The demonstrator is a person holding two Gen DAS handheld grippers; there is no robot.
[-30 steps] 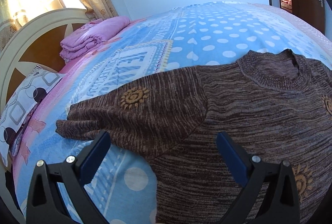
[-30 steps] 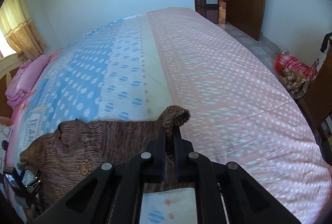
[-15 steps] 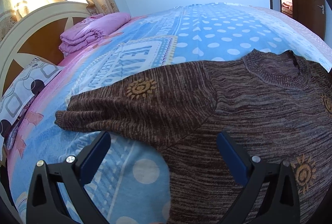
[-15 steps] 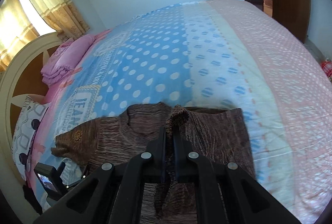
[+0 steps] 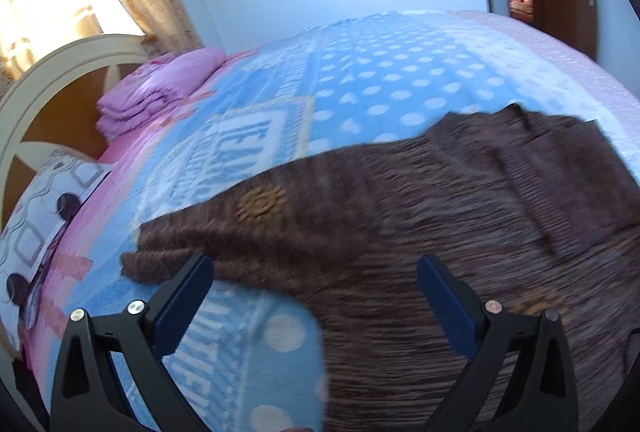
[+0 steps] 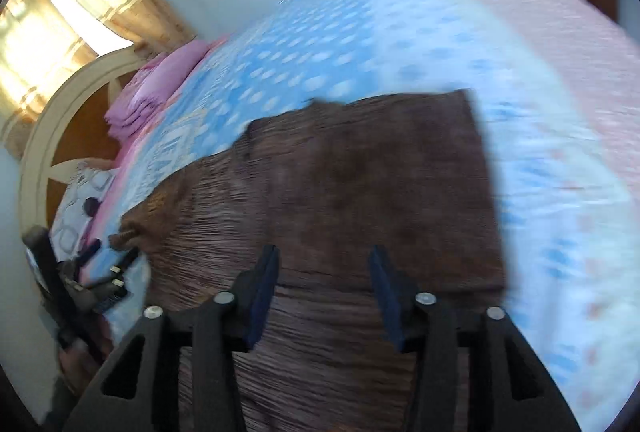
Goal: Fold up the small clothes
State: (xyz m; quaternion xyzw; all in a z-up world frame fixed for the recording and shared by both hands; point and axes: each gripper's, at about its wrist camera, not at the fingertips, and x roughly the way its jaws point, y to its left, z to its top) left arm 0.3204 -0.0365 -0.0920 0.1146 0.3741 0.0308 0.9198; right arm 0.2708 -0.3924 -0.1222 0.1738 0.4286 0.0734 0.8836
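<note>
Opening above the cloth with nothing between its jaws, the right gripper hovers over the brown knitted sweater with sun motifs, spread on the blue dotted bedspread. Empty, the left gripper gapes beside the outstretched sleeve. Soft and limp, the knit likely drapes; its cuff or hem probably gives the surest hold.

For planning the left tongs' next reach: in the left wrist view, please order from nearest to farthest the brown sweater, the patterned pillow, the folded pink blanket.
1. brown sweater, directly ahead
2. patterned pillow, far left
3. folded pink blanket, by the headboard
</note>
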